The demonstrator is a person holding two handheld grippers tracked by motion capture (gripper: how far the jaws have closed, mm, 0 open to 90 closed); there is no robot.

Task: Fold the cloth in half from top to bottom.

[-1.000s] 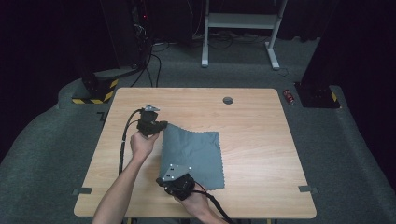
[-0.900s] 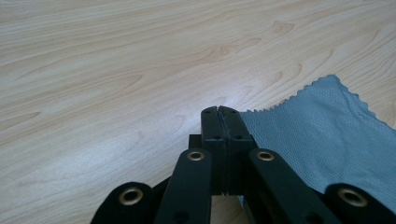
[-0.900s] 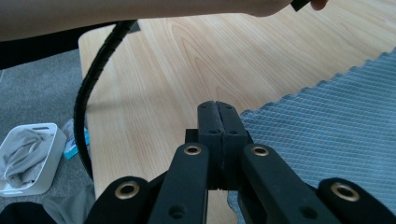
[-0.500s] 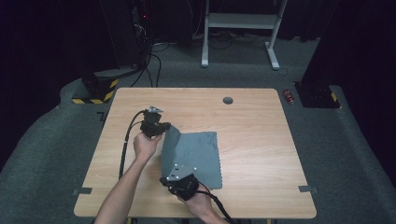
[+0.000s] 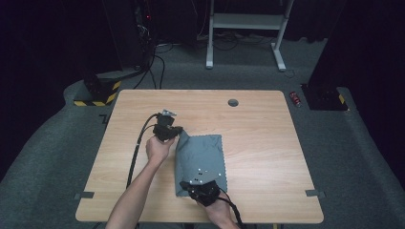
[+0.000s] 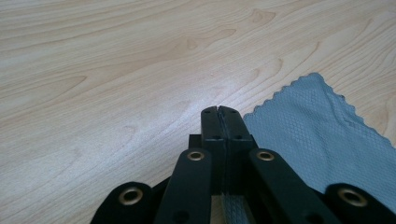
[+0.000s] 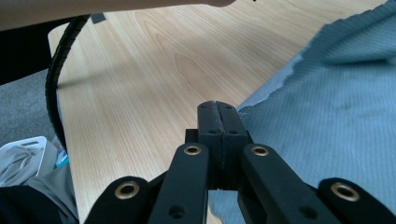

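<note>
Both tongs are clamped on the grey cloth [image 5: 203, 160]: the left gripper [image 5: 168, 130] pinches its far-left corner, with fabric visible between the closed jaws in the left gripper view, and the right gripper [image 5: 200, 190] pinches the near-left corner. The cloth sits mid-table [image 5: 267, 143], slightly toward the person, with its left edge lifted and turned over toward the right, looks like a fold in progress. Long axis runs near-to-far, roughly in line with the two grippers; the free edge points right. Risks: only thin corner bites, so a corner could slip out if the hands pull apart. Uneven travel between the hands would skew the fold, and dragging low could bunch up the flat half.
</note>
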